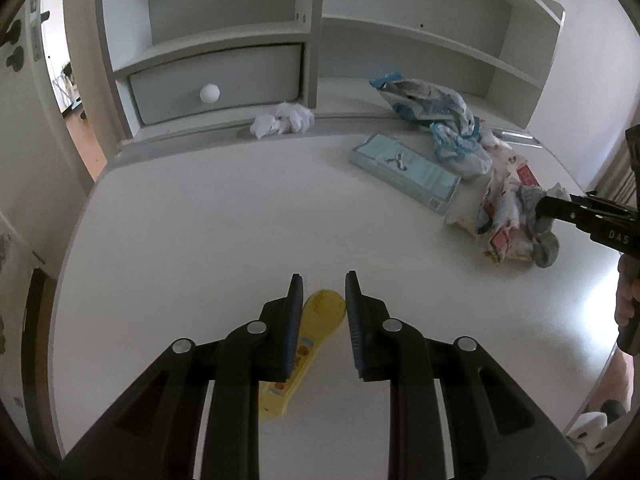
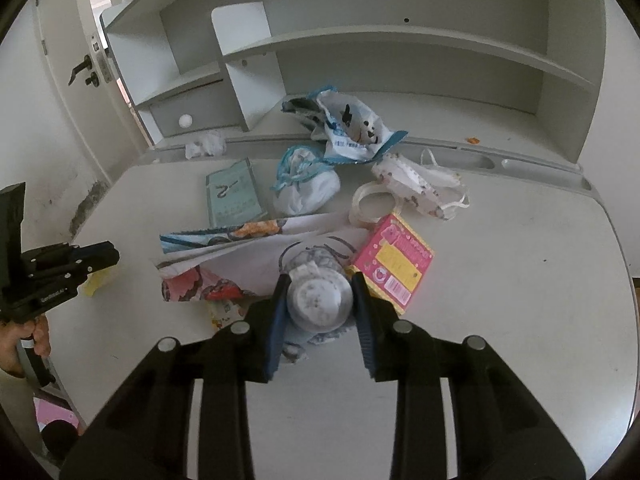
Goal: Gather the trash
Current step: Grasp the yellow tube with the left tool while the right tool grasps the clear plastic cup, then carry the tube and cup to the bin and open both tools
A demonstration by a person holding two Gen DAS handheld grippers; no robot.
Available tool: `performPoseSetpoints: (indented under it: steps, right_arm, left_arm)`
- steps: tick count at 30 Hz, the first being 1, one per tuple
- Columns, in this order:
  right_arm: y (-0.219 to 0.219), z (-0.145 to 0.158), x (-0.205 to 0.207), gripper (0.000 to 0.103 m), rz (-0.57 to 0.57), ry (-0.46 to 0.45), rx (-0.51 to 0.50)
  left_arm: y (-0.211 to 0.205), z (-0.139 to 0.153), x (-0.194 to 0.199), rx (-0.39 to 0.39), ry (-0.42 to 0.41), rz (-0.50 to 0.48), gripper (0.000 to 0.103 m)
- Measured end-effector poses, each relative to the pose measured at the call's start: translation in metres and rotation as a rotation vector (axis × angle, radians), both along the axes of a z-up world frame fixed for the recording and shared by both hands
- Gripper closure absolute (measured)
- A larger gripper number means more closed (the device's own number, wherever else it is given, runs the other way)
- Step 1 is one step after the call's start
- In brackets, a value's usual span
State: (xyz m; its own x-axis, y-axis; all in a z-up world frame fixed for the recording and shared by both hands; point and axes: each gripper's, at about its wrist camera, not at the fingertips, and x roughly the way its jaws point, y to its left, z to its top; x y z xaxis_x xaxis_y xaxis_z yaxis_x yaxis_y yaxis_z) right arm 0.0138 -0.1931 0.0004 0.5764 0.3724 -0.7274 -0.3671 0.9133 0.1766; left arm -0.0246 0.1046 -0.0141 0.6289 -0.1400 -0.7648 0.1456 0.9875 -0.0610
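Observation:
My left gripper (image 1: 322, 280) is open above a yellow wrapper (image 1: 308, 334) that lies on the white desk (image 1: 200, 240) between its fingers. My right gripper (image 2: 319, 280) is shut on a crumpled grey-white wad (image 2: 318, 298) and sits over a printed wrapper (image 2: 240, 256). In the left wrist view the right gripper (image 1: 540, 208) shows at the right edge, in the trash pile. A white tissue ball (image 1: 282, 120) lies by the drawer. A light blue box (image 1: 404, 170), a pink box (image 2: 394, 262), a blue-white bag (image 2: 348, 130), a tied white bundle (image 2: 306, 186) and a face mask (image 2: 420, 190) lie around.
A shelf unit (image 1: 312, 40) with a grey drawer (image 1: 216, 80) stands at the back of the desk. A tape roll (image 2: 370, 204) lies beside the mask. A door (image 2: 72, 60) is at the left. The desk edge curves down to the right (image 2: 624, 280).

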Motion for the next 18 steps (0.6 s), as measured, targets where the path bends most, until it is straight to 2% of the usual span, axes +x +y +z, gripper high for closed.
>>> performPoseSetpoints:
  steps: [9,14,18]
  right_arm:
    - [-0.02,0.025,-0.007,0.072,-0.017,-0.058,0.042]
    - [-0.042,0.028,-0.004,0.072,-0.06,-0.058,0.085]
    - [-0.057,0.026,-0.006,0.073,-0.091,-0.055,0.079]
  left_arm:
    - [-0.007,0.03,-0.002,-0.023,-0.086,0.0,0.083]
    - [-0.018,0.035,0.005,-0.062,-0.098,-0.024,0.084]
    - [-0.033,0.041,0.01,-0.078,-0.121,-0.054,0.084]
